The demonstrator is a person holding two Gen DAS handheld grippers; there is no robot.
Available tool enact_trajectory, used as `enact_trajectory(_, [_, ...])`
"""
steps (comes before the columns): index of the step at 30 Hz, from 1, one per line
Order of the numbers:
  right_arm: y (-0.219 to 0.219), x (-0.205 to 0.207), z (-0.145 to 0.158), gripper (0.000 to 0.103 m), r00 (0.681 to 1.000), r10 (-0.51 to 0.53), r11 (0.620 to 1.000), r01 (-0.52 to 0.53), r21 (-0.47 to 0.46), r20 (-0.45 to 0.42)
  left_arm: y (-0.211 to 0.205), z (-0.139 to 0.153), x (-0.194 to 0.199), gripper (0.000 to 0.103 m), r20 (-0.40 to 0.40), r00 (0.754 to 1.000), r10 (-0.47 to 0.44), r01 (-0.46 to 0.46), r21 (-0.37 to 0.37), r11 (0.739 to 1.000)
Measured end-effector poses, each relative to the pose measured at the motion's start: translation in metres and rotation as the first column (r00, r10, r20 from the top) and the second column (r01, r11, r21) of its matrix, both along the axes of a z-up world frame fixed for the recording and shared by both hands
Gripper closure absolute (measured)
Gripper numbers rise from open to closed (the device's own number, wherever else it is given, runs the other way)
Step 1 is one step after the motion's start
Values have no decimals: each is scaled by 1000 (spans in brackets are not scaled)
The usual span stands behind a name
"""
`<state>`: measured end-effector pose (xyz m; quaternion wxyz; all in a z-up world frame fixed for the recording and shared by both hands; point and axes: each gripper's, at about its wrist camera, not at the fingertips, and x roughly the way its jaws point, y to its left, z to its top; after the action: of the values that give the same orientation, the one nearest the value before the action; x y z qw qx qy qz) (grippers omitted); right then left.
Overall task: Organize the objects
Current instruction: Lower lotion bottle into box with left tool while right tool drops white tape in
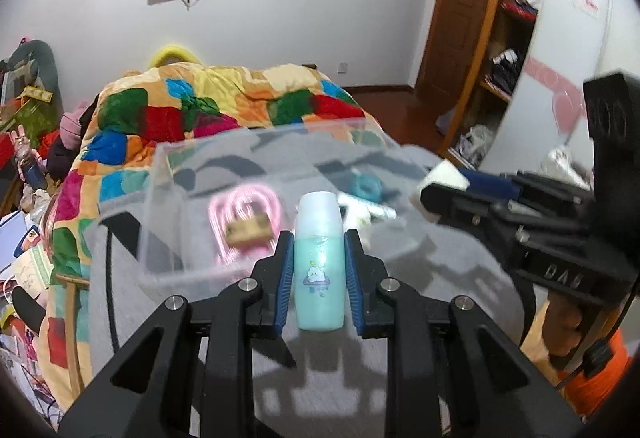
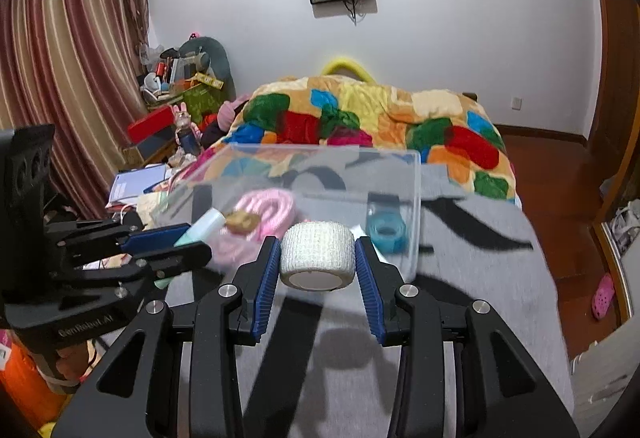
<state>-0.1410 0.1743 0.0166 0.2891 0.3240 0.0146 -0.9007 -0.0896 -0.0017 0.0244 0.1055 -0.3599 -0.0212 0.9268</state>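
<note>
Clear bin (image 1: 160, 173) sits on the bed as the collecting point; left gripper (image 1: 319, 270) pinches a bottle (image 1: 319, 262), right gripper (image 2: 318, 266) pinches a tape roll (image 2: 317, 256), both apparently bound for it

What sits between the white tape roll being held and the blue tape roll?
In the right wrist view, only the clear box's near wall separates the white roll from the blue roll inside.
</note>
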Motion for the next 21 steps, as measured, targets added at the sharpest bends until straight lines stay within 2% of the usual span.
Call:
enact_trajectory(8, [-22, -30, 1, 68, 1000, 0, 1000, -1, 15, 7, -10, 6, -34, 79, 11, 999, 39, -39, 21, 999])
enact_trajectory(21, [-46, -61, -33, 67, 996, 18, 994, -27, 107, 88, -13, -28, -64, 79, 100, 993, 68, -72, 35, 997])
